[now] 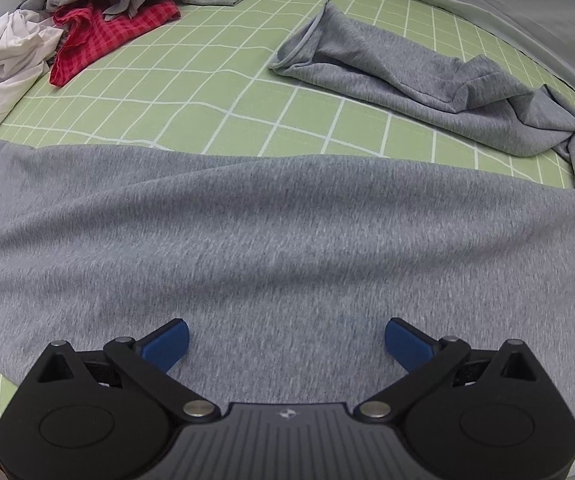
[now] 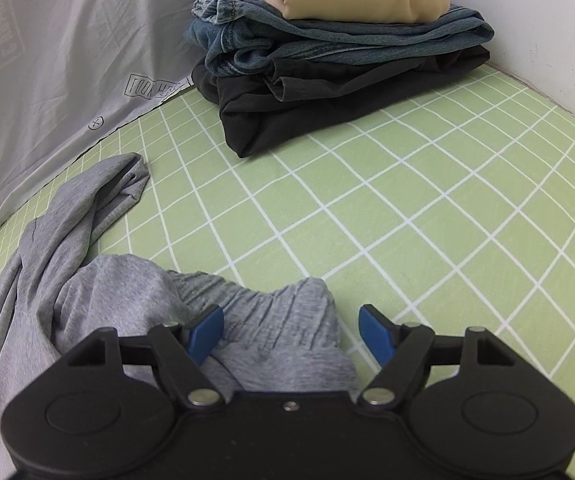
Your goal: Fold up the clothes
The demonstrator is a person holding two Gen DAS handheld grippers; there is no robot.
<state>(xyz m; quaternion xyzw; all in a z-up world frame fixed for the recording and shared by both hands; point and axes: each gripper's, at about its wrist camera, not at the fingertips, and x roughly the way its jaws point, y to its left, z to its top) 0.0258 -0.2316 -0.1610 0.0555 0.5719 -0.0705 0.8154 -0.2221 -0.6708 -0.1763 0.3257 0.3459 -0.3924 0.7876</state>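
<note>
Blue pads [image 1: 167,344] of the left gripper [image 1: 286,340] stand fully spread above grey trousers [image 1: 271,240], gripping nothing. The right gripper [image 2: 287,334] is likewise released, its pads straddling the elastic waistband [image 2: 271,300] without pressing it. The trousers lie along the near edge of the green checked sheet [image 2: 427,208], one leg [image 1: 407,80] trailing toward the far edge. The step appears to be laying out; next, closing on waistband and leg. Both grippers pitch steeply downward.

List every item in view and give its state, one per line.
Grey trousers: unfolded, one leg flat, other leg rumpled.
Folded stack: three garments, piled.
Unsorted heap: crumpled.
Left gripper: open, empty.
Right gripper: open, straddling the waistband.
</note>
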